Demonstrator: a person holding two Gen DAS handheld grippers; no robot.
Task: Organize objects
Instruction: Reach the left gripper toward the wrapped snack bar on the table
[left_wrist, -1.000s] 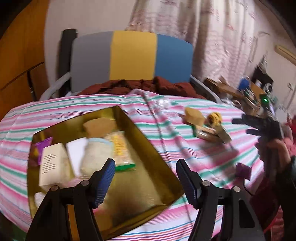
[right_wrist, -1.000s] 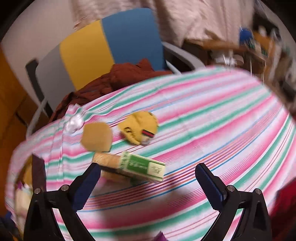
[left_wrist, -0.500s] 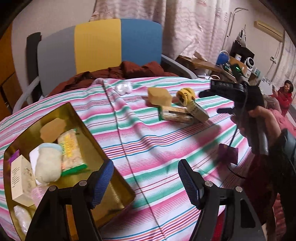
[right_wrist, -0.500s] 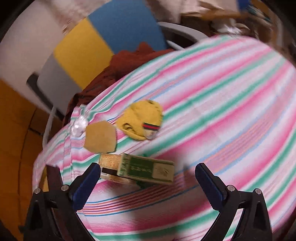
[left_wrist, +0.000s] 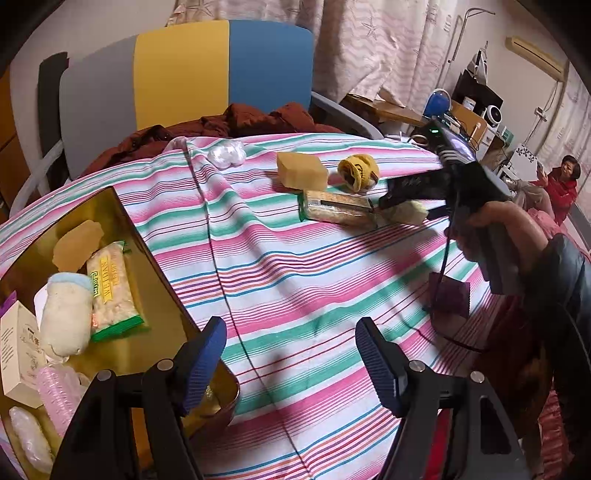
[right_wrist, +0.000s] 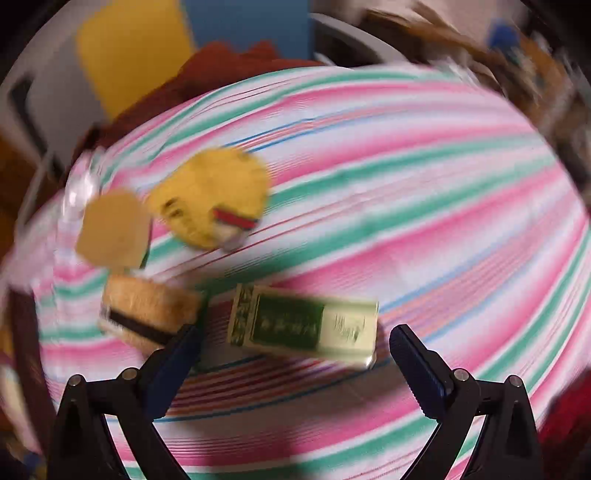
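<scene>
The left gripper (left_wrist: 288, 354) is nearest, with its blue-padded fingers spread wide and nothing between them, above the striped cloth (left_wrist: 295, 266) that covers the surface. Just to its left lies the golden tray (left_wrist: 122, 206), which holds a green-edged snack packet (left_wrist: 110, 286), a pale plush toy (left_wrist: 66, 314), a white box (left_wrist: 18, 347) and a tan block (left_wrist: 75, 245). Farther on, toward the right, the right gripper (right_wrist: 295, 345) is also spread open and empty; its fingers stand on both sides of the green box (right_wrist: 303, 325), but I cannot tell if they touch it because this view is blurred. Just to the left of this box is the cracker pack (left_wrist: 336, 212). Behind them are the tan sponge (left_wrist: 303, 171) and the yellow sock (left_wrist: 358, 171), near each other. Farther left lies a clear plastic wad (left_wrist: 226, 154). At the far edge, a brown garment (left_wrist: 236, 123) rests on a chair (left_wrist: 184, 77).
</scene>
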